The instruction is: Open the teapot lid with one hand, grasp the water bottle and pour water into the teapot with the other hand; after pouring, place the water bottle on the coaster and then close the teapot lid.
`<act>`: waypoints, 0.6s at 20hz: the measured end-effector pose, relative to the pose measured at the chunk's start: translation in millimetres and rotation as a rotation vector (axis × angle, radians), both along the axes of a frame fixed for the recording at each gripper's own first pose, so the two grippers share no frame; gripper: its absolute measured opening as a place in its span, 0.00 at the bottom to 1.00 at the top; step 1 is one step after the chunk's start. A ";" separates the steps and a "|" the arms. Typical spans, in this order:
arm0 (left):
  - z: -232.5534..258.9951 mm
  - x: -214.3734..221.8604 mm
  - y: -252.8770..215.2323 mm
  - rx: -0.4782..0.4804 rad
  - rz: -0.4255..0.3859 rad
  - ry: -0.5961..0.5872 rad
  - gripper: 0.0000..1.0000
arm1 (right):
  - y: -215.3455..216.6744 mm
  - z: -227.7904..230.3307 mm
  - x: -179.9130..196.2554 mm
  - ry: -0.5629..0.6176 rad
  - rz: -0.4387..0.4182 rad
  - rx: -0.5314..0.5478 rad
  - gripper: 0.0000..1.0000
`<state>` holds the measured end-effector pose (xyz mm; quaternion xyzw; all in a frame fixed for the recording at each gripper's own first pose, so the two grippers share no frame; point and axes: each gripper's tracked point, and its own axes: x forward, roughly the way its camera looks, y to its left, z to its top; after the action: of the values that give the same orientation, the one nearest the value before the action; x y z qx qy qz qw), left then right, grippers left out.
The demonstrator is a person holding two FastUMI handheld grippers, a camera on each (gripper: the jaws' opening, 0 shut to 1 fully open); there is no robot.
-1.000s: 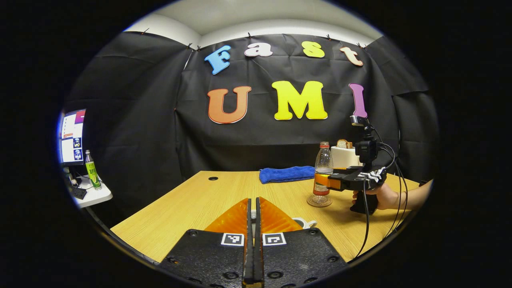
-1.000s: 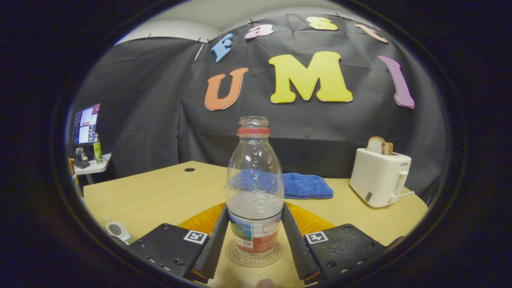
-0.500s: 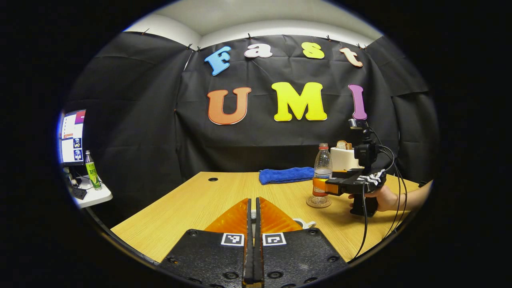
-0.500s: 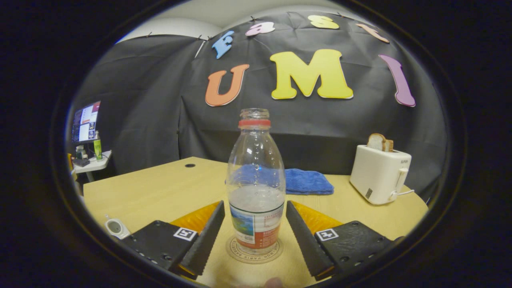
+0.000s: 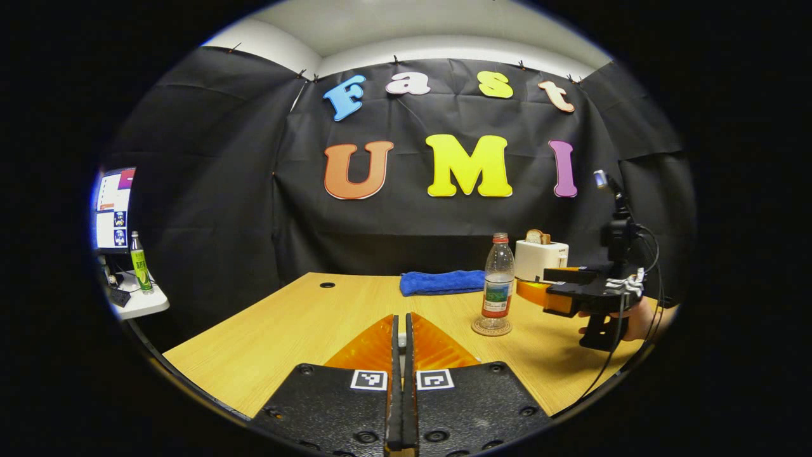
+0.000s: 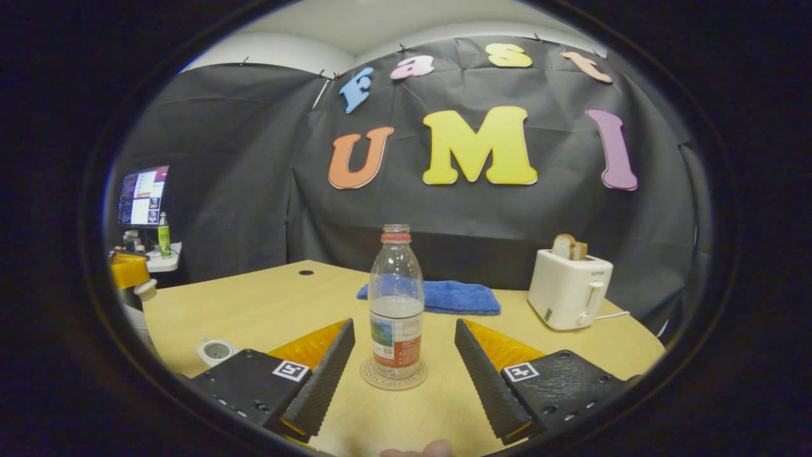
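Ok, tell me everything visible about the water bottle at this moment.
The water bottle is clear plastic with a red neck ring, no cap on it, and a printed label round its lower half. It holds water to about mid-height. It stands upright on the round coaster on the wooden table. The right gripper is open, fingers apart on either side and short of it, touching nothing.

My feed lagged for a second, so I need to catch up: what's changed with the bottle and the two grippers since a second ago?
The right gripper let go of the bottle: its fingers, pressed on it a second ago, opened, and it backed away toward the person. The bottle stayed upright on the coaster. The left gripper stayed shut; the towel and toaster did not move.
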<state>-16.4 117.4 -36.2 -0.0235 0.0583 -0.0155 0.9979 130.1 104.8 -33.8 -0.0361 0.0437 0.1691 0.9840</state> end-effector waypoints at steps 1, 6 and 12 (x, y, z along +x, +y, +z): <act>-4.0 3.6 -5.9 0.000 -0.011 0.010 0.03 | -8.6 1.8 -12.2 -0.008 -0.012 0.003 0.95; -26.0 20.4 -24.4 -0.042 -0.030 0.042 0.03 | -54.0 -13.1 -58.1 0.007 -0.063 0.003 0.95; -49.9 40.7 -38.7 -0.052 -0.039 0.082 0.03 | -99.1 -18.2 -79.5 0.019 -0.152 0.044 0.94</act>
<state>24.3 78.7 -86.1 -0.0490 0.0990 -0.0355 0.9932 50.7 5.7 -52.0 -0.0093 0.0518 0.0949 0.9941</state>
